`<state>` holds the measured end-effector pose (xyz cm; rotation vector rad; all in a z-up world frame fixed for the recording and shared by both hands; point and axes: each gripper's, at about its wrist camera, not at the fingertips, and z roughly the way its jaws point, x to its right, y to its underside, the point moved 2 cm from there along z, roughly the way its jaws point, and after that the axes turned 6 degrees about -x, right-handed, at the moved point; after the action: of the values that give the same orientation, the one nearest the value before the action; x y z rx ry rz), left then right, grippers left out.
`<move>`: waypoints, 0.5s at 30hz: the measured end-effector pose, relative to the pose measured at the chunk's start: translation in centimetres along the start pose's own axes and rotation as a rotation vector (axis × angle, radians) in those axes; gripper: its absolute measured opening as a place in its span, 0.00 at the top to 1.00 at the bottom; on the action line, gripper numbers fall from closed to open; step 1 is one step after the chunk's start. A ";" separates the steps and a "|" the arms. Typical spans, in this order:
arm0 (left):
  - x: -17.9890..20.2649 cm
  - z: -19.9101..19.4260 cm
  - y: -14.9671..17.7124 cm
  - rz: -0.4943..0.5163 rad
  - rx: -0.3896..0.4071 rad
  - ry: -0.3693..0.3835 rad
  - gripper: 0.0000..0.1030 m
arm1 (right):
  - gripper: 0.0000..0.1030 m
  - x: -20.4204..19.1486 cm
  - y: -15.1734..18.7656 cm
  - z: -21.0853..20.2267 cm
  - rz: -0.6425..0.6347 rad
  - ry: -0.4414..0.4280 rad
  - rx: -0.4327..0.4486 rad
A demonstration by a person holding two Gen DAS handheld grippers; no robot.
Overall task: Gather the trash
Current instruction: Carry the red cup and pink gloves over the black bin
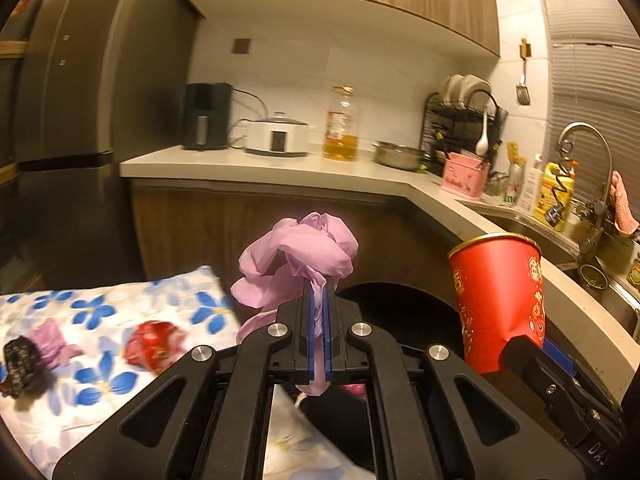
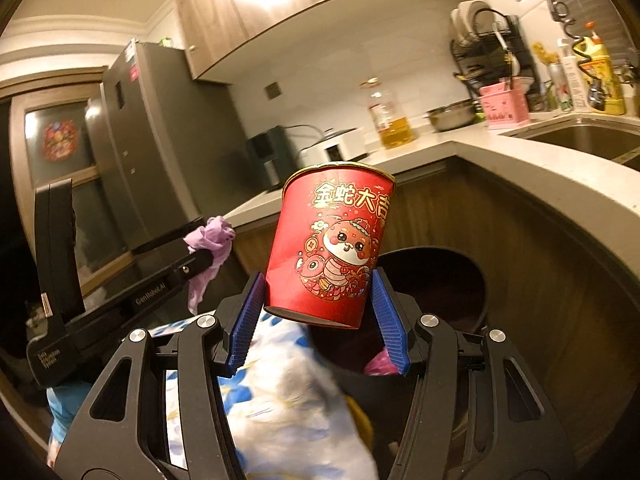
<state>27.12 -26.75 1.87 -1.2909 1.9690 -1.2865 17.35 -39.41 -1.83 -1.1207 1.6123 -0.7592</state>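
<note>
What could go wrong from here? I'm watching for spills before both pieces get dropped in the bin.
1. The right gripper pinches the red cup only near its base and the cup tilts, so it may slip or tip out short of the black bin.
2. The purple glove hangs loosely from the left gripper; its dangling end may snag the jaws when released.

Your left gripper (image 1: 319,320) holds the crumpled glove (image 1: 298,264) above the near edge of the bin (image 1: 400,308), with the paper cup (image 2: 332,248) in your right gripper (image 2: 320,320) just to its right. The cloth-covered table (image 1: 172,292) lies left of the bin, two wrappers (image 1: 154,344) on it. Behind the bin, the counter (image 1: 280,166) carries the oil bottle (image 1: 341,124) and pot (image 1: 398,154), with the sink (image 2: 580,140) to the right.
</note>
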 end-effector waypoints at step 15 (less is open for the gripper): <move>4.4 4.3 0.1 0.061 -0.043 0.034 0.97 | 0.48 4.9 -1.6 1.5 0.054 0.049 -0.005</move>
<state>28.33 -32.54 0.29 -1.2262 2.0534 -1.2514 18.89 -44.52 -2.73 -1.0656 1.6799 -0.7530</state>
